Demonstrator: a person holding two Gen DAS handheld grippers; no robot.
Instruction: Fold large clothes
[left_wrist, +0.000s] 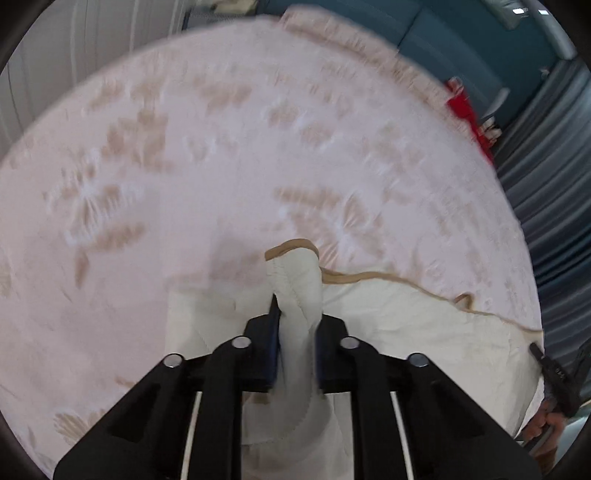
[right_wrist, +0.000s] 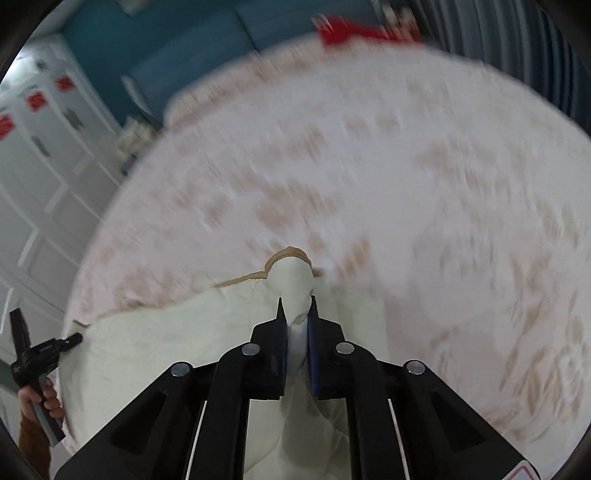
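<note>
- the cream garment (left_wrist: 406, 332), lying on the patterned bed cover (left_wrist: 184, 166), is being pinched at its tan-trimmed edge by the left gripper (left_wrist: 295, 317).
- another bunch is being pinched by the right gripper (right_wrist: 295, 314).
- both corners are best being carried evenly, tension being kept, toward the far side.

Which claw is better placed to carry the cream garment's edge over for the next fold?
Neither clearly: the left claw and right claw each pinch a tan-trimmed bunch of the cream garment above the patterned bedspread. Likely both move together.
</note>
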